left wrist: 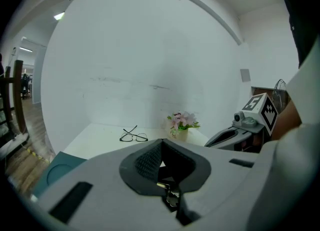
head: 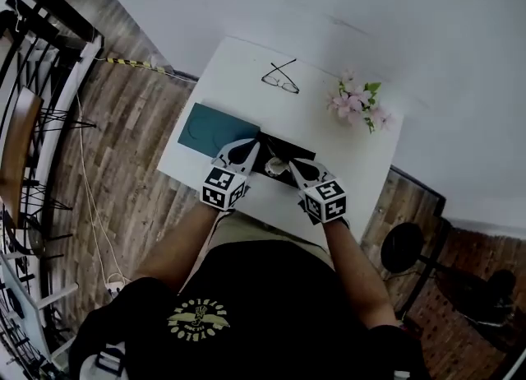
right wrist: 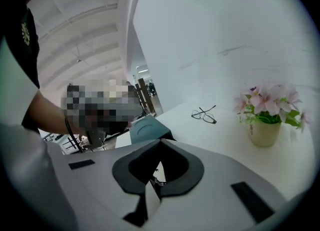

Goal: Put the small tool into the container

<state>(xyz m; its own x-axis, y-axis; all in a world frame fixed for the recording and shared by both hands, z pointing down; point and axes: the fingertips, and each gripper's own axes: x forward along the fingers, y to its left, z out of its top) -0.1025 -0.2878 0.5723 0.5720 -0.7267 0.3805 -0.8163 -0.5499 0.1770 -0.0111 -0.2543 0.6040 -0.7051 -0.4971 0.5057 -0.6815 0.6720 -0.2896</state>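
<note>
Left tongs (head: 248, 151) clamp the small tool (head: 274, 166); right tongs (head: 294, 167), pressed together, sit just beside it.

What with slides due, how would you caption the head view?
Left gripper and right gripper, both shut, tips at the black container on a white table.

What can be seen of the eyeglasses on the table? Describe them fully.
The eyeglasses have a thin dark frame and clear lenses that the tabletop shows through. They lie flat on the white table, toward its far edge, with the temples crossed in an X. Only the table touches them. The flower pot stands apart to one side. The frame's material is too small to tell.
</note>
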